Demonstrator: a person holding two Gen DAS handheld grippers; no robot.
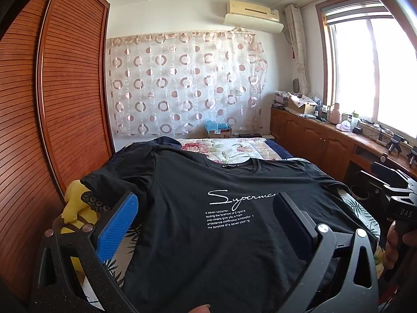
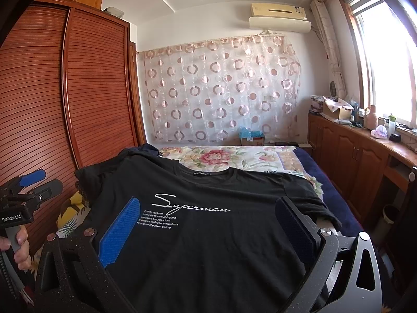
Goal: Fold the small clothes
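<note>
Tee (image 1: 221,221) lies flat on the bed (image 1: 229,148), collar at the far edge, hem nearest. Both tongs, left (image 1: 208,224) and right (image 2: 208,229), are spread apart above the hem, gripping nothing yet

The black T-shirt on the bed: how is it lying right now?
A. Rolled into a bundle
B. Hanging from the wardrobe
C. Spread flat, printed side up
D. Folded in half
C: the black T-shirt lies spread on the bed with its white print and collar showing.

Strong daylight enters by the window (image 1: 370,70), which is blown out white. Room evenly bright, focus sharp. Fisheye bends the wardrobe (image 2: 78,83); corners vignette black.
</note>
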